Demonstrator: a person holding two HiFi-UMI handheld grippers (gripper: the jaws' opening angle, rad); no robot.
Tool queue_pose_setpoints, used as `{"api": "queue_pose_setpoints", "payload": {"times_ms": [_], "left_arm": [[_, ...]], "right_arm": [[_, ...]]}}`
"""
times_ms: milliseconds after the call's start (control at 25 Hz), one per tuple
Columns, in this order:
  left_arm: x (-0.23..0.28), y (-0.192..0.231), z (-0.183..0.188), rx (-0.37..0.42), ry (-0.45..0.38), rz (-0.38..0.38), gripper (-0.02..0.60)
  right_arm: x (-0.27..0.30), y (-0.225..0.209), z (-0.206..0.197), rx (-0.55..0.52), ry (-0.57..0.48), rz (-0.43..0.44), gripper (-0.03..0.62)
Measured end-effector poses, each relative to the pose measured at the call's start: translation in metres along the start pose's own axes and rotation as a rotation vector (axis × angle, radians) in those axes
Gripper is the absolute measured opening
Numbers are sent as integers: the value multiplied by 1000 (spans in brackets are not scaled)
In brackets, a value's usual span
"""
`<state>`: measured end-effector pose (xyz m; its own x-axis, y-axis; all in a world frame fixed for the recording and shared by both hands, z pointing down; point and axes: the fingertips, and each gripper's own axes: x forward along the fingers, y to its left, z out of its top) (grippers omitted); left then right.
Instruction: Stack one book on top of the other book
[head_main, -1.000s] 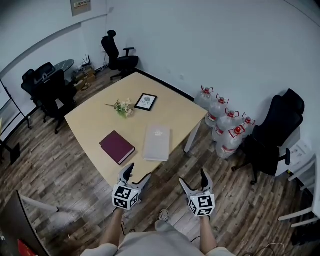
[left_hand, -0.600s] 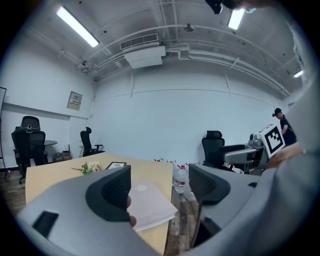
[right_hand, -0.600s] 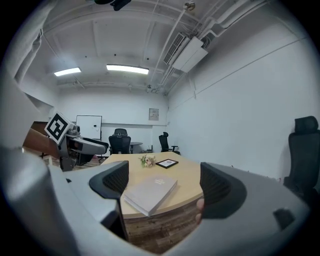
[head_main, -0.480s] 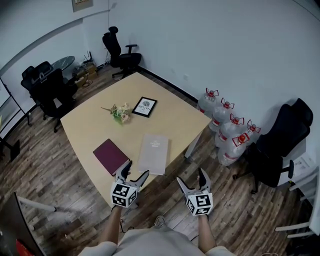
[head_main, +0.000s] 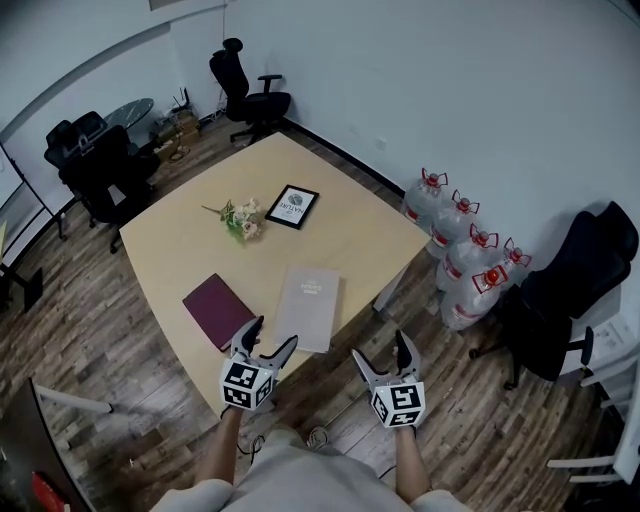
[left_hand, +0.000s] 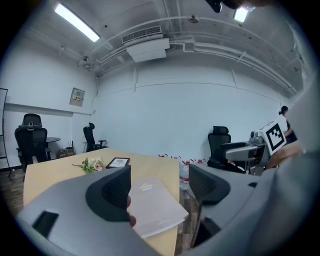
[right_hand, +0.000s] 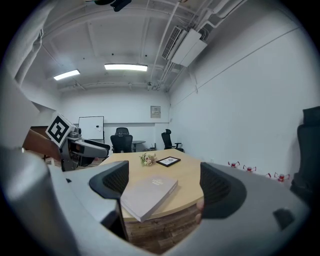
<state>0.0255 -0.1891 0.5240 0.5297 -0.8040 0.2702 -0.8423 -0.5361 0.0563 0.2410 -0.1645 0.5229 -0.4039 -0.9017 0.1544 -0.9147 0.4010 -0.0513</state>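
A maroon book (head_main: 217, 309) and a grey book (head_main: 309, 306) lie side by side near the front edge of the wooden table (head_main: 190, 248). The grey book (left_hand: 152, 206) (right_hand: 148, 195) also shows in both gripper views. My left gripper (head_main: 265, 345) hangs open just off the table's front edge, close to the maroon book's near corner, with nothing between its jaws. My right gripper (head_main: 382, 352) is open too, over the floor to the right of the table corner, holding nothing.
A small bunch of flowers (head_main: 240, 217) and a framed picture (head_main: 292, 205) sit further back on the table. Several water jugs (head_main: 465, 265) stand against the wall at right. Black office chairs (head_main: 570, 290) (head_main: 95, 165) ring the room.
The view has drawn closer to the table. Both grippers have come forward and up toward its front edge; the left one now sits beside the maroon book. Both stay open.
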Motion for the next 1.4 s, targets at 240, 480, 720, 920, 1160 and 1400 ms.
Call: {"api": "queue_pose_setpoints", "payload": {"times_ms": [240,480,720,920,1160,1400], "left_arm": [[9,8,-12,-17,25,1,360],[22,21,-20,-34,45,-18,360],[37,40,-30,-54,73,-46,360],[48,57,-38,-82,90,-79,360],[53,66,-60,-129,134,-135,361],[54,66,-79,-161,169,-180,362]], "right_arm": [[10,2,-9,14,23,6,433],[25,1,-16,22,51,-6,433],[49,5,-22,28,82,-21,433],[72,16,-24,36,103,-36,433],[90,32,-33,52,143,-61,433],[98,46,-46,69,176,-77,433]]}}
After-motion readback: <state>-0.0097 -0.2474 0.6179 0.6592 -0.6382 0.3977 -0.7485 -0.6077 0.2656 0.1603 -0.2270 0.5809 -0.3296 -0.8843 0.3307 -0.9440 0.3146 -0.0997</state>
